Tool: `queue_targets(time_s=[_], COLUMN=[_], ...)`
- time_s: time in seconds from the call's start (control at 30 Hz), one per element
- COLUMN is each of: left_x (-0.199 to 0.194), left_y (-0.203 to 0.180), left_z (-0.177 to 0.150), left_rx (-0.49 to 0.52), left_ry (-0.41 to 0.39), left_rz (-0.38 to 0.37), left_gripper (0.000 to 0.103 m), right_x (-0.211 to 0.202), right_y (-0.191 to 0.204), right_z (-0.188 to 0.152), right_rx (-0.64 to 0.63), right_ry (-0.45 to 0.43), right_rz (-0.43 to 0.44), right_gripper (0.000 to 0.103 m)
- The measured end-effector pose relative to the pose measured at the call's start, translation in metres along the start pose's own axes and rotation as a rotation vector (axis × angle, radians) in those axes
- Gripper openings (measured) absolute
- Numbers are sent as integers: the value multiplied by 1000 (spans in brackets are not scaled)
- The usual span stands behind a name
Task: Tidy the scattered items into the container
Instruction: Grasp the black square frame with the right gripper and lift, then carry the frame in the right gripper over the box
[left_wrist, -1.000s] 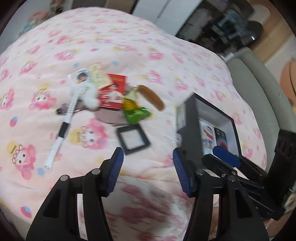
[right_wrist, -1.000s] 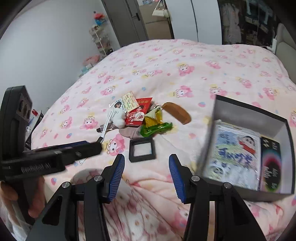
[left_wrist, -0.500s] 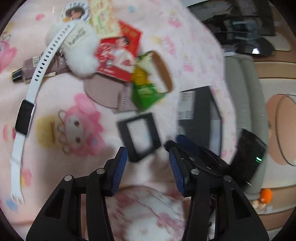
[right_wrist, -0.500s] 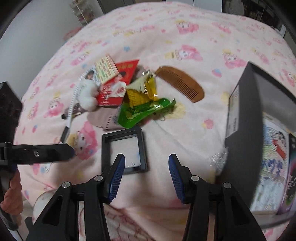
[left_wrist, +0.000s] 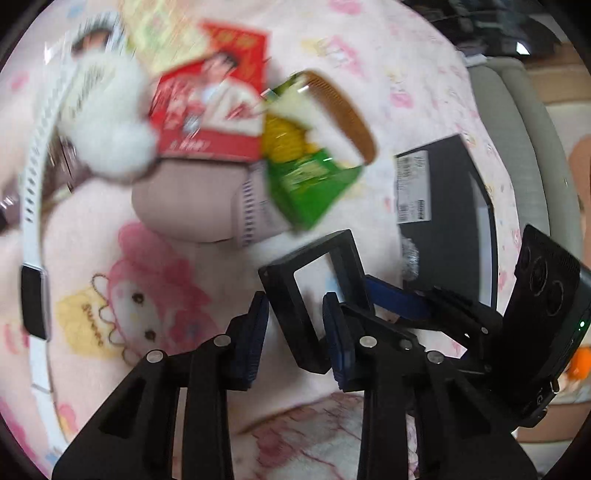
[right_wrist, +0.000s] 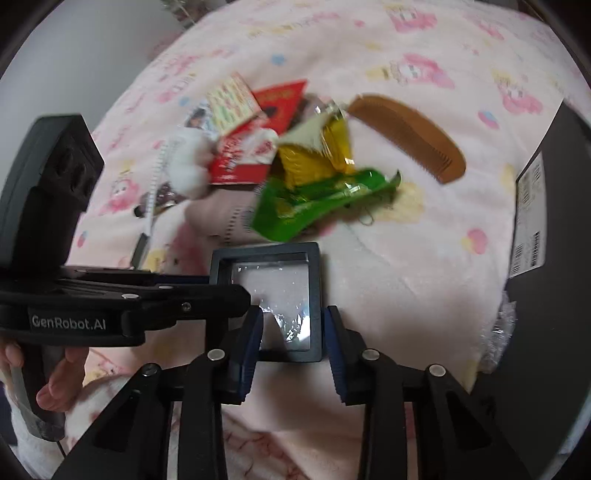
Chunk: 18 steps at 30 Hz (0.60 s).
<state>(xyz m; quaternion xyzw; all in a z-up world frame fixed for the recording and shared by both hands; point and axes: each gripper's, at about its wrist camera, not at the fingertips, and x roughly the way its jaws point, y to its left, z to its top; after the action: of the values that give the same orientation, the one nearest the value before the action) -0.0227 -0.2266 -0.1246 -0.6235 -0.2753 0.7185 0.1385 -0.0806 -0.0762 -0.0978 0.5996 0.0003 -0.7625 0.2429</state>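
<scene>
A black square frame box with a clear film window (left_wrist: 314, 291) (right_wrist: 273, 291) lies on the pink blanket, one side tipped up. My left gripper (left_wrist: 295, 321) (right_wrist: 221, 286) straddles the frame's left bar and its jaws are closing; a gap shows beside the bar. My right gripper (right_wrist: 293, 328) straddles the right bar, also closing, with one pad over the window. One of its blue fingers (left_wrist: 395, 301) shows beside the frame. The black container box (left_wrist: 443, 206) (right_wrist: 554, 221) stands just right of the frame.
Beyond the frame lies a heap: green snack packet (right_wrist: 314, 203), yellow packet (right_wrist: 317, 155), wooden comb (right_wrist: 406, 136), red card (right_wrist: 251, 155), white pompom (right_wrist: 188, 166), beige pouch (left_wrist: 184, 199). A white watch band (left_wrist: 33, 206) lies at the left. Crumpled clear wrap (right_wrist: 498, 332) sits by the box.
Both grippers have come down onto the black frame and narrowed their jaws around its opposite bars. The frame, flat before, now sits tipped.
</scene>
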Motion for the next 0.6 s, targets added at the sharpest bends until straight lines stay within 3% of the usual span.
queue_targets(time_s=[0.2, 0.37, 0.53, 0.6], left_x=[-37, -58, -33, -18], left_y=[-50, -119, -200, -224], left_z=[-13, -24, -12, -3], left_rx=[110, 230, 337, 360], left_ry=[-103, -160, -139, -106], left_rz=[-5, -70, -107, -167], left_gripper=[29, 29, 29, 29], right_x=[-60, -130, -190, -206], right_y=[-5, -20, -74, -100], right_z=[-22, -47, -63, -64], right_rx=[36, 5, 64, 79], right_ry=[-111, -251, -336, -356], right_rz=[39, -38, -81, -138], right_gripper=[29, 29, 29, 29])
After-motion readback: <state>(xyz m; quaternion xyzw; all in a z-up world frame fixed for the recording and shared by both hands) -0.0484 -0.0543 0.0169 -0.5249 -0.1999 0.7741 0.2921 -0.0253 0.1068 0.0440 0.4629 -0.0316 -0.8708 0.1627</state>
